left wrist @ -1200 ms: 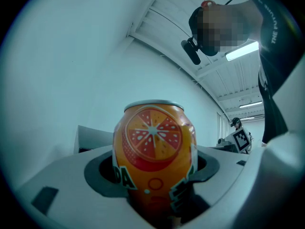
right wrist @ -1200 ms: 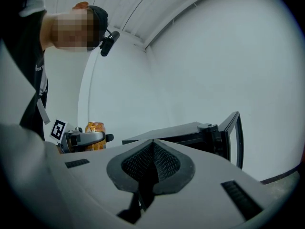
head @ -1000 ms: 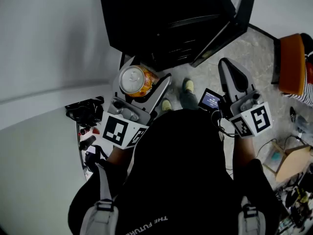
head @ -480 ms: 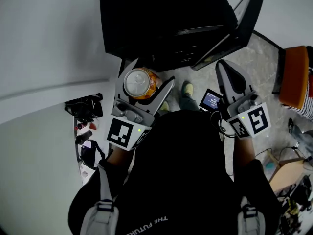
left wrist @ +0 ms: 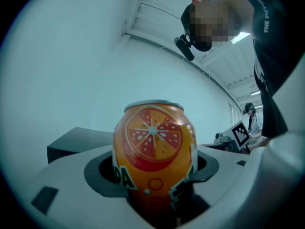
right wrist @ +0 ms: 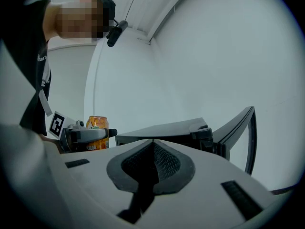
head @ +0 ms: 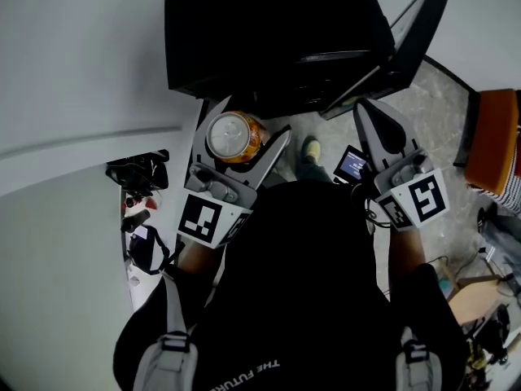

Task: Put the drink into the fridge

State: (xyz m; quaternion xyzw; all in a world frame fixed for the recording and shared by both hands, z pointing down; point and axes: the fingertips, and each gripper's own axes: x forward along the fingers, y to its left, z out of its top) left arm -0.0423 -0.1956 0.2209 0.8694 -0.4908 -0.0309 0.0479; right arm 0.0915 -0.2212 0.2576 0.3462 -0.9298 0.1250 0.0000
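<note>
Both grippers are closing on the black fridge (head: 269, 31) compared with a second ago; its front edge is now sitting almost over the can in the head view.

I am carrying the orange soda can (head: 230, 135) in the left gripper (head: 244, 125), whose jaws are standing wide and clamping the can's sides. The can is riding upright, long axis vertical and lid up, just short of the fridge front and toward its left half. The right gripper (head: 368, 108) is travelling empty with its jaws pressed together, off the fridge's right front corner.

What I am judging the next move on: the opening is lying straight ahead of the can, along the line the left gripper is pointing, so that hand is the one to push in. I cannot see the shelves; the head view is showing only the fridge top.

For room, the fridge door (head: 407, 35) is hanging open to the fridge's right, just beyond the right gripper's tips, so that side is feeling tight. An orange chair (head: 492, 133) is standing further right of the door, well apart. Bare floor (head: 326, 133) is showing below the fridge front, between the grippers.
</note>
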